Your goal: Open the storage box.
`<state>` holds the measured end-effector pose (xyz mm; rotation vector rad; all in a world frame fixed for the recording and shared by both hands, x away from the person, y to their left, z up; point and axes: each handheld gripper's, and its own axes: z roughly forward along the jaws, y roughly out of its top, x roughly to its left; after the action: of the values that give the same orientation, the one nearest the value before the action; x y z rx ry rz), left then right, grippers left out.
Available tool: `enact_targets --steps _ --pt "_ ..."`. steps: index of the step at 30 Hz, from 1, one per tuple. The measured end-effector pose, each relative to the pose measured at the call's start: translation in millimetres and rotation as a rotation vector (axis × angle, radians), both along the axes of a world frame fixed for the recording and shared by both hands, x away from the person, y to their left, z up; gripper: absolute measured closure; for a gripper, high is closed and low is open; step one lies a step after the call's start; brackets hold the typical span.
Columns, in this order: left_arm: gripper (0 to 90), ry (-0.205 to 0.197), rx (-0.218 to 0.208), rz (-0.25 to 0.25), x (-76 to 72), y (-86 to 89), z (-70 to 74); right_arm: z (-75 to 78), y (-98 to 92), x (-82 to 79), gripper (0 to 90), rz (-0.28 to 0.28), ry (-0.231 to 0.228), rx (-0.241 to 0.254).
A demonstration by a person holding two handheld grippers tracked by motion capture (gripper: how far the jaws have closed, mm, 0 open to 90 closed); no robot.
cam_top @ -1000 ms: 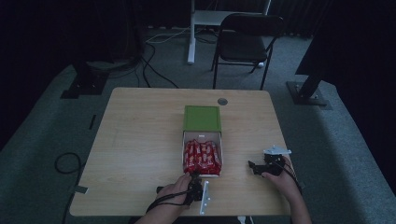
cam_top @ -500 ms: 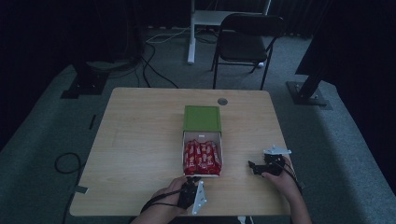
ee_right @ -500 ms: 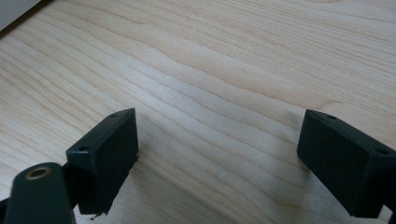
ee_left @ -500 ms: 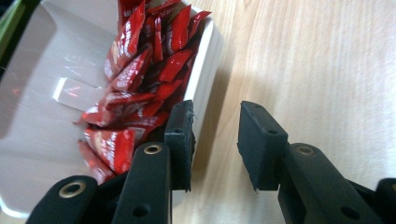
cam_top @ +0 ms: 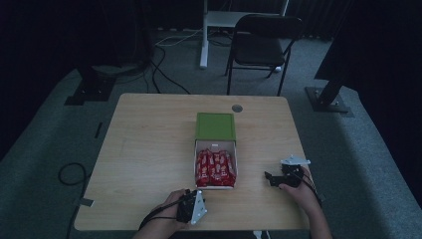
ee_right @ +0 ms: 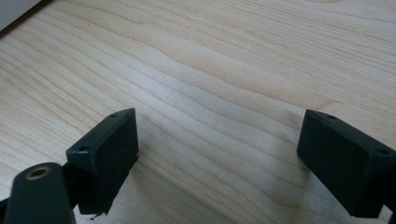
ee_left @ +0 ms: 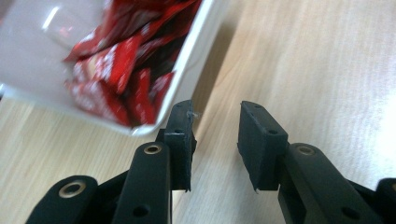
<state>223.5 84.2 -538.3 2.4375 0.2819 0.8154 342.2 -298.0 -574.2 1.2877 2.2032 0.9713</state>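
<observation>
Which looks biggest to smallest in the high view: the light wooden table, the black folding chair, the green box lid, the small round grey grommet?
1. Light wooden table
2. Black folding chair, though it stands farther from the camera, so it reads smaller than it is
3. Green box lid
4. Small round grey grommet

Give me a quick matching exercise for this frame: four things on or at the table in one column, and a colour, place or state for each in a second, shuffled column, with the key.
Things
1. lid
2. box
3. left claw
4. right claw

Descriptions
A. open wide over bare wood, to the right of the box
B. green, lying at the far end of the box
C. white, open, holding red wrapped bars
D. narrowly open, at the near edge of the table, beside the box's corner

Pairs: 1-B, 2-C, 3-D, 4-A
</observation>
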Motion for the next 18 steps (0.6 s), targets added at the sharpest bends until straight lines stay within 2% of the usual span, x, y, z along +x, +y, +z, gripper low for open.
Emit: enact_targets --steps 2,4,9,14,18 --pt "66.1 0.002 -0.002 0.004 0.3 2.6 -0.3 0.0 0.0 0.0 12.1 0.0 0.0 0.0" --pt "65.0 0.019 -0.017 0.025 3.2 11.0 -1.0 0.0 0.0 0.0 12.1 0.0 0.0 0.0" --pt "65.0 0.028 -0.047 0.082 9.0 25.3 -2.4 0.0 0.0 0.0 12.1 0.0 0.0 0.0" --pt "65.0 0.037 -0.06 0.123 15.5 37.9 -2.5 0.0 -0.1 0.0 12.1 0.001 0.0 -0.001" --pt "65.0 0.044 -0.099 0.162 21.8 49.4 -0.3 0.0 0.0 0.0 12.0 0.0 0.0 0.001"
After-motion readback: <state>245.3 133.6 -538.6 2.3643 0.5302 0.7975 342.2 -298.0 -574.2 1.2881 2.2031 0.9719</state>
